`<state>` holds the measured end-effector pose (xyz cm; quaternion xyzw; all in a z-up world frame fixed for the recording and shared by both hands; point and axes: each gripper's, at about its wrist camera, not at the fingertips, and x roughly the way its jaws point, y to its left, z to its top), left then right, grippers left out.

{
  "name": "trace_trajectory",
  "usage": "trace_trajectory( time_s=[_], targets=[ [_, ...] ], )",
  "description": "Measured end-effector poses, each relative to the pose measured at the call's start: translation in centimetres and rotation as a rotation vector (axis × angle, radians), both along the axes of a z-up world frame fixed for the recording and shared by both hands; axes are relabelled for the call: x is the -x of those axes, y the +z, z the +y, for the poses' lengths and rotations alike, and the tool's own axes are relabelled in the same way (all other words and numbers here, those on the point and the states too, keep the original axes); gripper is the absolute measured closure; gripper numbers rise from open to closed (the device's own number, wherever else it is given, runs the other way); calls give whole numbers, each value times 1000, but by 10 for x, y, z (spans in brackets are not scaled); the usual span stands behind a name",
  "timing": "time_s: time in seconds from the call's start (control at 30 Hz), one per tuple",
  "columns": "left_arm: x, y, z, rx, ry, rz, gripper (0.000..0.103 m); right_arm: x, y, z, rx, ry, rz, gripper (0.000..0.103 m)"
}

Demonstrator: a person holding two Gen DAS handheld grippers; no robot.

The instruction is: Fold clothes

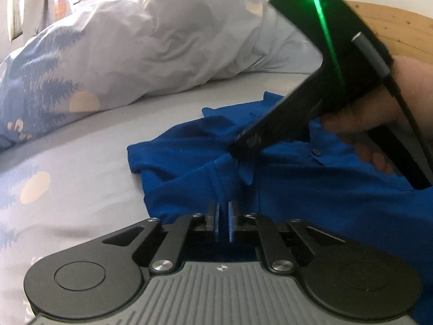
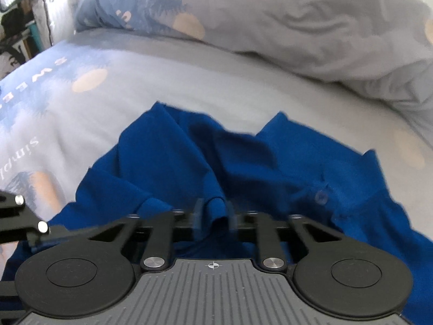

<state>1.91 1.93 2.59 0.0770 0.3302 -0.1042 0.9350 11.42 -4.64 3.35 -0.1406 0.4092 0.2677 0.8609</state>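
Note:
A blue polo shirt [image 1: 324,189] lies rumpled on the bed, collar and button placket [image 2: 320,196] toward the right. My left gripper [image 1: 224,216] is shut on a thin ridge of the shirt near its left side, the pads almost together. My right gripper [image 2: 213,214] is shut on a raised fold of the shirt [image 2: 270,162], which bulges up between its fingers. In the left wrist view the right gripper [image 1: 243,154] comes down from the upper right, held by a hand [image 1: 365,124], and pinches fabric just beyond my left fingertips. Part of the left gripper's linkage [image 2: 27,224] shows at the left edge.
The shirt rests on a pale grey sheet [image 1: 81,162] printed with trees and orange dots. A bunched duvet [image 1: 162,40] lies along the far side, close behind the shirt. A wooden headboard [image 1: 392,27] shows at the upper right. Cluttered shelves [image 2: 16,40] stand beyond the bed's left edge.

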Motion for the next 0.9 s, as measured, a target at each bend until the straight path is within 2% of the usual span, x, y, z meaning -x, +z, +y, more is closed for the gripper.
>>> trace_trajectory(
  time_s=[0.2,0.33,0.37,0.47,0.63,0.7,0.73,0.77,0.83,0.9],
  targets=[
    [6,8,1,0,1,-28,93,-8,20,0,20,5,-73,96],
    [8,4,-4,14,-33,1,95,-21,35,4,24,-3,-131,96],
    [9,2,-7,9,-46,7,99,-24,36,6,30,-1,-141,96],
    [10,-2,-14,13,-84,33,99,-38,31,20,73,21,-152,96],
    [19,-5,-20,-5,-123,55,96,-57,0,31,145,4,-105,94],
    [20,-3,-14,-6,-97,44,94,-58,0,26,126,-21,-106,86],
    [21,-2,-9,1,-82,41,87,-57,3,23,113,-39,-117,76],
    [21,-1,-5,3,-70,44,77,-53,8,19,102,-57,-132,61],
    [23,-1,4,7,-48,50,73,-44,21,6,61,-93,-163,49],
    [24,-4,9,-1,-45,75,73,-30,35,-11,-15,-126,-169,49]
  ],
)
